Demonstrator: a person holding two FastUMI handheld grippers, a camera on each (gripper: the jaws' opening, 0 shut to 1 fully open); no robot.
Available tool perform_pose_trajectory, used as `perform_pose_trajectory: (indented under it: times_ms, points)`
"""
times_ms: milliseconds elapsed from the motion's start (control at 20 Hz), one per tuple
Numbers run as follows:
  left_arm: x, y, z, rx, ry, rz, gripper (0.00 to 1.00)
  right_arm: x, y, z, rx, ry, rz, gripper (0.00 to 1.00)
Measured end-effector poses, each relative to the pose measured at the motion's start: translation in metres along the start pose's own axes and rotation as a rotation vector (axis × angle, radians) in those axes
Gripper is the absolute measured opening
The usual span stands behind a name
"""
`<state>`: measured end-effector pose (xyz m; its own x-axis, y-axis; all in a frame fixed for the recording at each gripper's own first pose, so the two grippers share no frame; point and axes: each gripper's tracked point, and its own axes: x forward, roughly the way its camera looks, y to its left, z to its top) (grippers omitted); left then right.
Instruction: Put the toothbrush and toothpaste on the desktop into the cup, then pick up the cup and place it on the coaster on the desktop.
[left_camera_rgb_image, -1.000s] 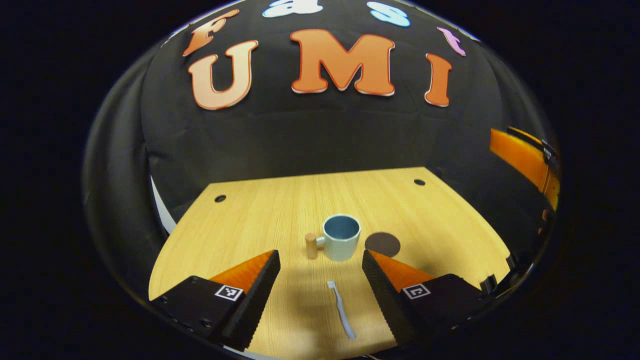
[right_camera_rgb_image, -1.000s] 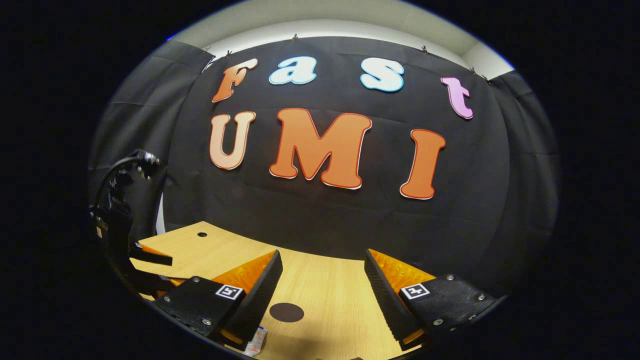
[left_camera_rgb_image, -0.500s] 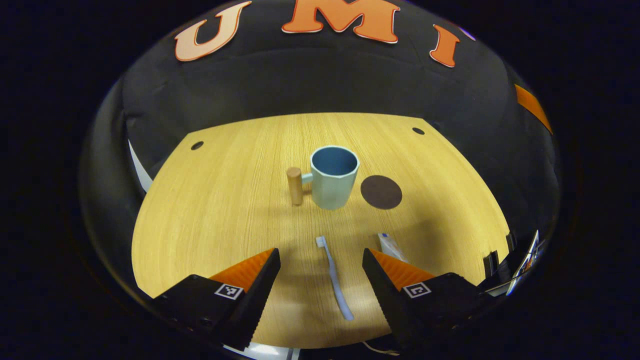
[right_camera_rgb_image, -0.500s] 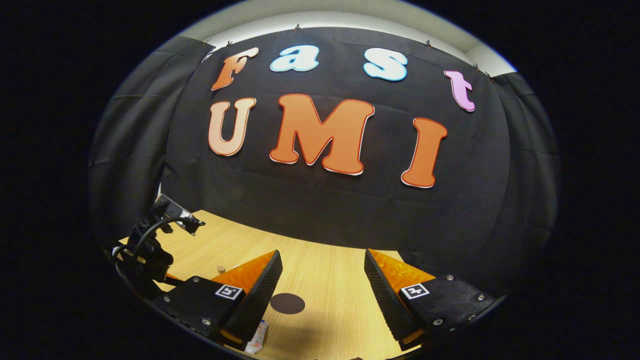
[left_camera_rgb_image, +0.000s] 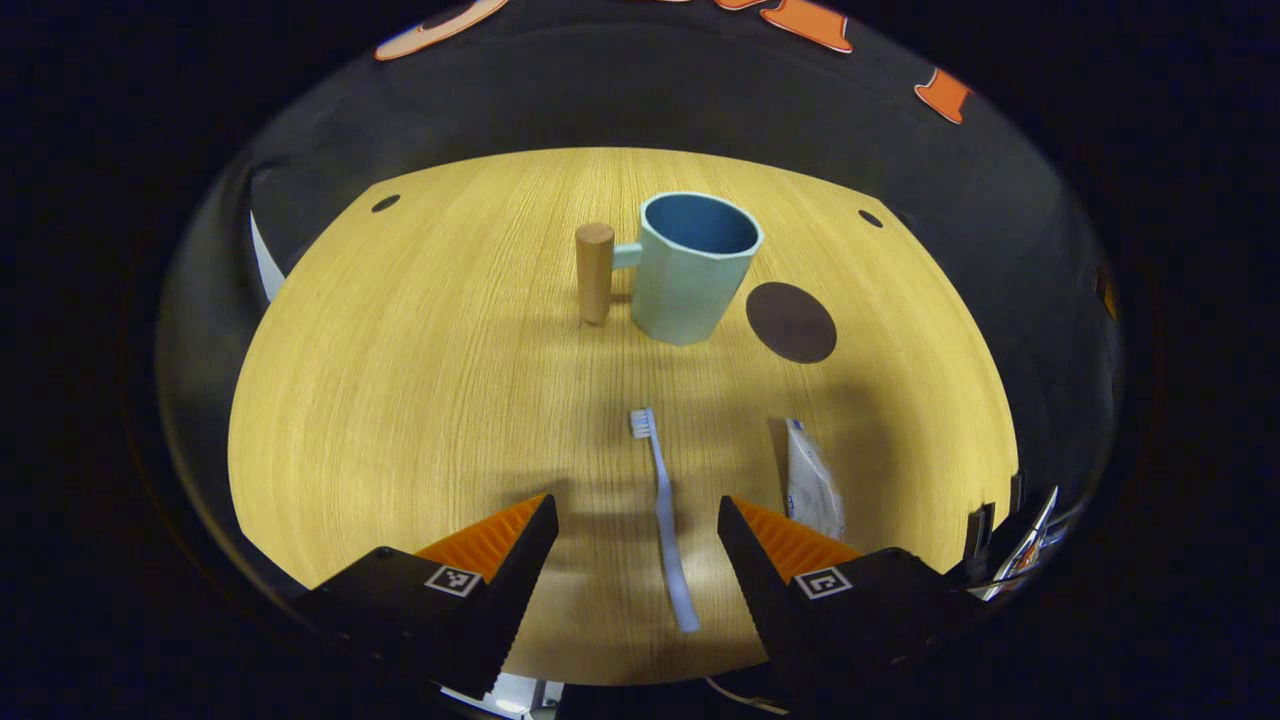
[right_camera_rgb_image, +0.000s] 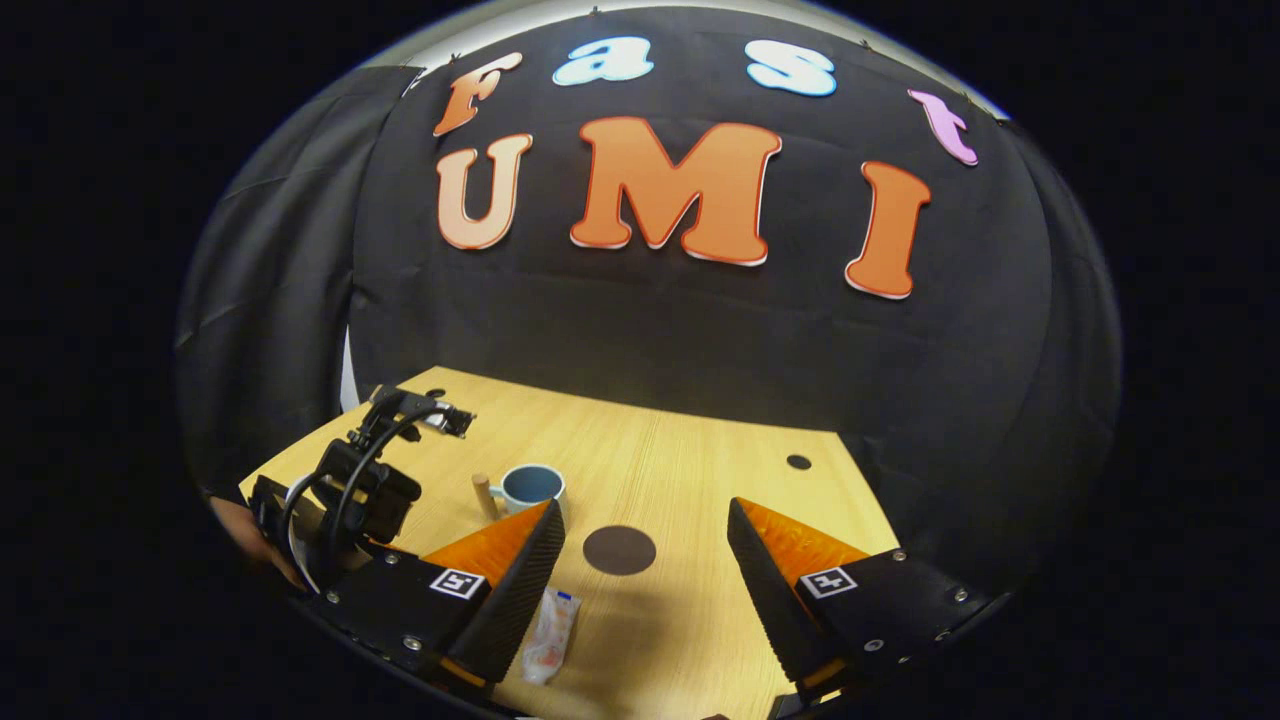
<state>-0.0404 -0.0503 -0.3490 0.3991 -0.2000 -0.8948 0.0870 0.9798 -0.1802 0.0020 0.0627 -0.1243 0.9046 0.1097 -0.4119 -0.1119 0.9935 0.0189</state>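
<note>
A pale blue toothbrush (left_camera_rgb_image: 663, 515) lies on the wooden desk (left_camera_rgb_image: 420, 380), its handle running between the fingers of my open left gripper (left_camera_rgb_image: 637, 545), which hovers above it. A white toothpaste tube (left_camera_rgb_image: 810, 480) lies just to the right. Farther off stands the light blue cup (left_camera_rgb_image: 693, 265) with a wooden peg handle (left_camera_rgb_image: 594, 272), and a dark round coaster (left_camera_rgb_image: 791, 321) lies to its right. In the right gripper view, my open right gripper (right_camera_rgb_image: 645, 575) hangs above the desk with the coaster (right_camera_rgb_image: 619, 550) ahead, the toothpaste tube (right_camera_rgb_image: 551, 624) by its left finger and the cup (right_camera_rgb_image: 532, 488) beyond.
Small dark holes (left_camera_rgb_image: 385, 203) mark the desk's far corners. The black cloth wall closes off the back of the desk. In the right gripper view, the other gripper (right_camera_rgb_image: 355, 500), held by a hand, is at the left, over the desk's near side.
My left gripper has tilted down and moved in over the toothbrush, bringing the cup and toothpaste into fuller view. My right gripper has tilted down too, so the cup and the far hole now show.
</note>
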Motion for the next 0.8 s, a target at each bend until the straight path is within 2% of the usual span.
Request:
perform_pose_trajectory:
  times_ms: [400, 500, 600, 700, 800]
  points:
    - [0.017, -0.001, -0.017, -0.068, 0.098, -0.001, 0.97, 0.025, 0.023, -0.084, 0.034, 0.315, 0.080, 0.99]
    - [0.017, 0.002, -0.022, -0.070, 0.118, 0.017, 0.93, 0.024, 0.031, -0.099, 0.039, 0.385, 0.109, 0.97]
    - [0.018, 0.004, -0.022, -0.068, 0.125, 0.034, 0.95, 0.023, 0.035, -0.113, 0.047, 0.438, 0.124, 0.96]
    - [0.024, 0.004, -0.022, -0.063, 0.140, 0.039, 0.86, 0.021, 0.041, -0.126, 0.062, 0.498, 0.134, 0.95]
    - [0.022, 0.002, -0.023, -0.050, 0.155, 0.041, 0.82, 0.020, 0.050, -0.136, 0.070, 0.551, 0.148, 0.95]
